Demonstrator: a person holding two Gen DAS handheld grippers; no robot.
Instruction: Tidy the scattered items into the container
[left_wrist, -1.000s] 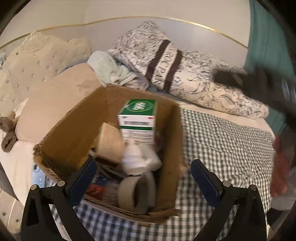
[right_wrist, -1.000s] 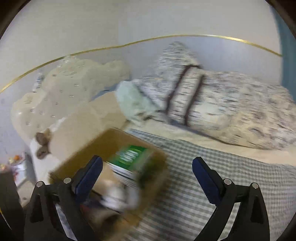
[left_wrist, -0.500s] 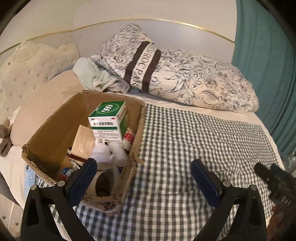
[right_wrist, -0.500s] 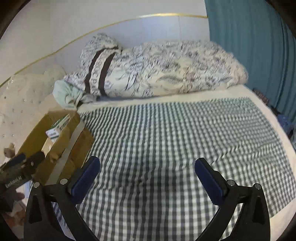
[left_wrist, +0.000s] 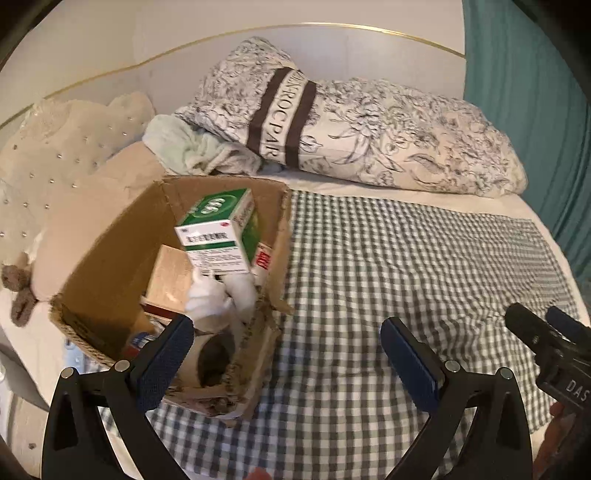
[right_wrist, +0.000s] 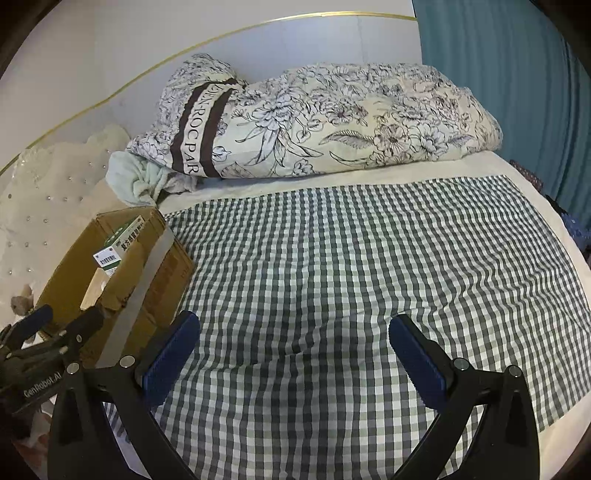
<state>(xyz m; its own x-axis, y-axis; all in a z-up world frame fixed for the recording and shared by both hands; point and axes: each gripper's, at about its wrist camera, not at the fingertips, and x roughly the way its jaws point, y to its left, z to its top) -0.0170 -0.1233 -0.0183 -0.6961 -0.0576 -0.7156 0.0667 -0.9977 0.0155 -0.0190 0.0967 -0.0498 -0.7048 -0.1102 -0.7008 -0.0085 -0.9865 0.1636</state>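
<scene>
Since a second ago, both grippers are drawn back from the cardboard box (left_wrist: 110, 273). Left gripper (left_wrist: 288, 356) and right gripper (right_wrist: 295, 354) are spread, empty. Ahead-left of each, the box is judged light, soft-walled; a rim hold is advised.

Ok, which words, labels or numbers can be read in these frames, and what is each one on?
"GEN ROC PAR": brown-striped band on the floral duvet; the ends are cut off by folds.
"GenRobot.AI": body of the left gripper, seen from the right wrist.
"DAS": right gripper, cut off by the frame edge.
"999": green-and-white medicine box in the cardboard box; its other print is too blurred.
</scene>
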